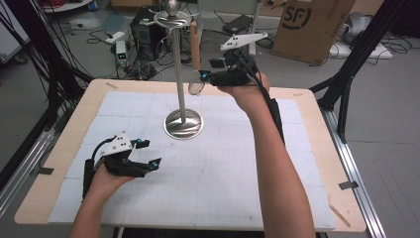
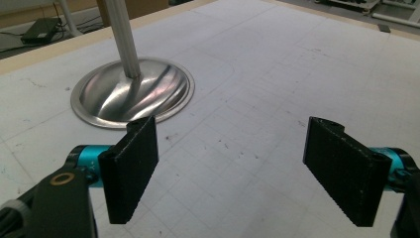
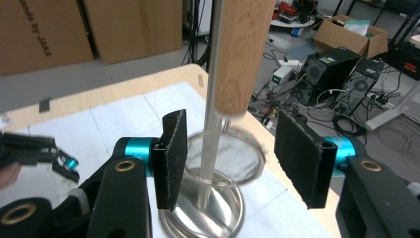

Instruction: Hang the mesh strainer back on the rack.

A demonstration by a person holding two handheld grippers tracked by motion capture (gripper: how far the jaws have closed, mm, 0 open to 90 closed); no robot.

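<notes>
Right claw stands partly apart around the hanging strainer, pads not pressing; left claw wide apart, empty.

A steel stand rises from a round base on the white gridded mat of the wooden table. The right gripper is held up beside the pole, level with a small mesh strainer hanging by its wooden handle — jaws parted. The left gripper sits low over the mat, well apart from the base — jaws wide and empty
</notes>
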